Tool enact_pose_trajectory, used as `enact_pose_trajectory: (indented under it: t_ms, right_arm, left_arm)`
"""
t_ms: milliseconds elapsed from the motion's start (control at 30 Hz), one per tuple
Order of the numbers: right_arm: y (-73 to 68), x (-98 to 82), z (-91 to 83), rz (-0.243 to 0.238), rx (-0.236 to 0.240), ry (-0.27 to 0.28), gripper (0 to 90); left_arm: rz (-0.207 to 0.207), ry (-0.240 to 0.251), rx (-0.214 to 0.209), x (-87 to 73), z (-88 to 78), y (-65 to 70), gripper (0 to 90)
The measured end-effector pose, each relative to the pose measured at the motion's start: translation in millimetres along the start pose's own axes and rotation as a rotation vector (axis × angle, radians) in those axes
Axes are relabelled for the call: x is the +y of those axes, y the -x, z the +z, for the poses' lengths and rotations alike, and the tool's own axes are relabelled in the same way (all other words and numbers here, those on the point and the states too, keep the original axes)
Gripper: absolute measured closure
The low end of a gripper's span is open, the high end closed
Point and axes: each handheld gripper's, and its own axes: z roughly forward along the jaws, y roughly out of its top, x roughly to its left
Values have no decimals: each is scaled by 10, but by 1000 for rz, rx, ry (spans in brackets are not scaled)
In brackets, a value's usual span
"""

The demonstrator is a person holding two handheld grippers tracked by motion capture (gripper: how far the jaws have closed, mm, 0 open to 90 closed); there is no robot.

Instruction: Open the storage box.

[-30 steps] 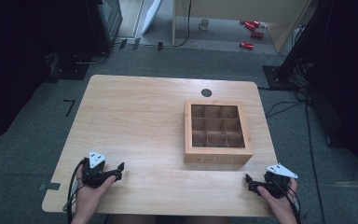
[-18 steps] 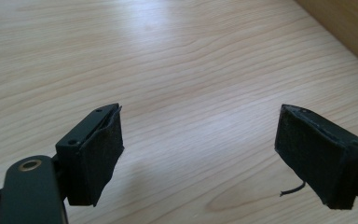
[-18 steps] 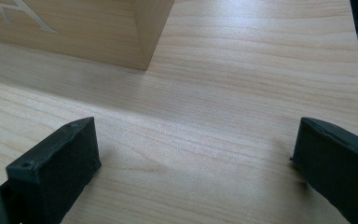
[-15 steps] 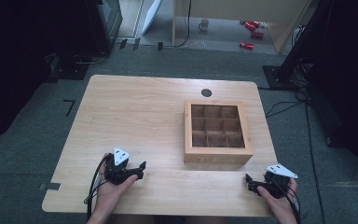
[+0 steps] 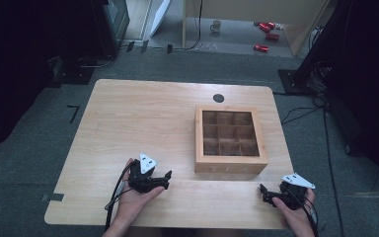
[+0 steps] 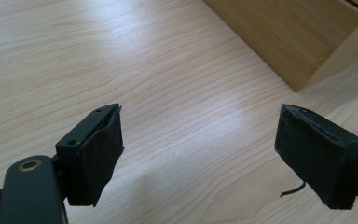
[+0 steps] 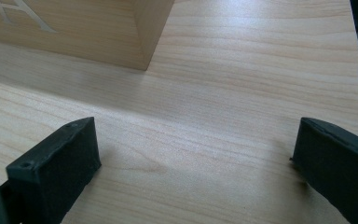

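I am holding the left gripper (image 5: 166,178) low over the table (image 5: 128,118), at about 7 o'clock, with its jaws wide apart and nothing between them. It is pointing toward 3 o'clock, at the tea box (image 5: 230,140). The box is sitting at about 3 o'clock on the table, lid off, its long side running from 6 to 12 o'clock. My right gripper (image 5: 263,192) is resting at 5 o'clock, jaws wide apart too, pointing toward 9 o'clock. The table is pale wood. Grey floor is lying all around it, with red cans (image 5: 266,35) far back.
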Motion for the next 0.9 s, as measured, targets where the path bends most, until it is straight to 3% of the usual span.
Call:
enact_pose_trajectory:
  t_ms: [433,500,667,833,900]
  right_arm:
    - [-3,1,-12,-4,2,-2,33]
    - [0,3,-31,2,5,5,78]
    - [6,24,-67,34,41,23,80]
    - [-33,83,-126,44,5,58,133]
    - [-42,110,-159,67,19,73,133]
  left_arm:
    - [22,4,-49,124,84,209,168]
    - [21,9,-56,138,87,236,188]
    - [35,12,-74,176,115,323,219]
    - [46,17,-92,206,138,404,251]
    - [51,26,-100,220,146,435,259]
